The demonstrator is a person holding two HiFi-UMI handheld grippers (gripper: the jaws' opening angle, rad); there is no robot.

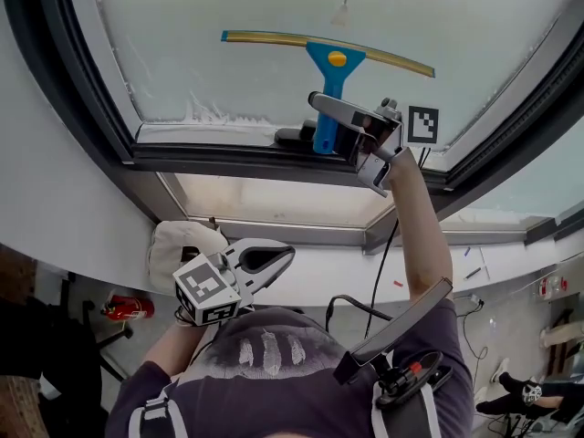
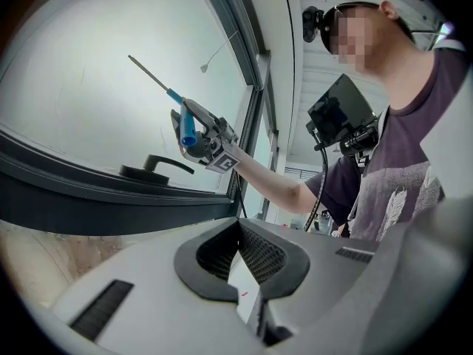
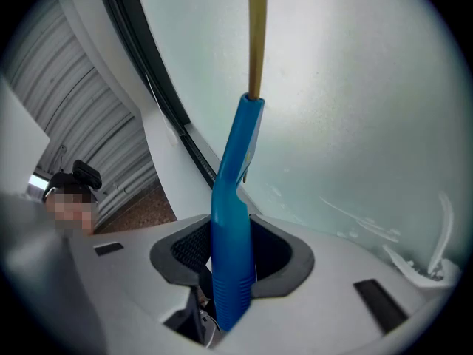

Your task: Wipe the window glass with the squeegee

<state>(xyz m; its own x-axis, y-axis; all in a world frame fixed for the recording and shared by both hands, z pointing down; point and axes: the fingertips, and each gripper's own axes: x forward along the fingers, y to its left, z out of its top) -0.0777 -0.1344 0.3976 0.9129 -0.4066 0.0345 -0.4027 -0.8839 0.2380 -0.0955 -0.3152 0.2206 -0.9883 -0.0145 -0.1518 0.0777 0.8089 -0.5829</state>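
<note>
While the left gripper (image 1: 285,257) hangs low, far below the glass (image 1: 210,26), its jaws are shut on nothing. Up at the glass, the right gripper (image 1: 321,104) is nearer, and its jaws hold the squeegee (image 1: 335,60) by its blue handle. From those jaws the handle goes straight up. Its blade runs side to side, seemingly against the glass.

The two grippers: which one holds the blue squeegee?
The right gripper, raised to the window, clamps the squeegee by its blue handle. The left gripper is shut, empty, near the person's chest.
</note>
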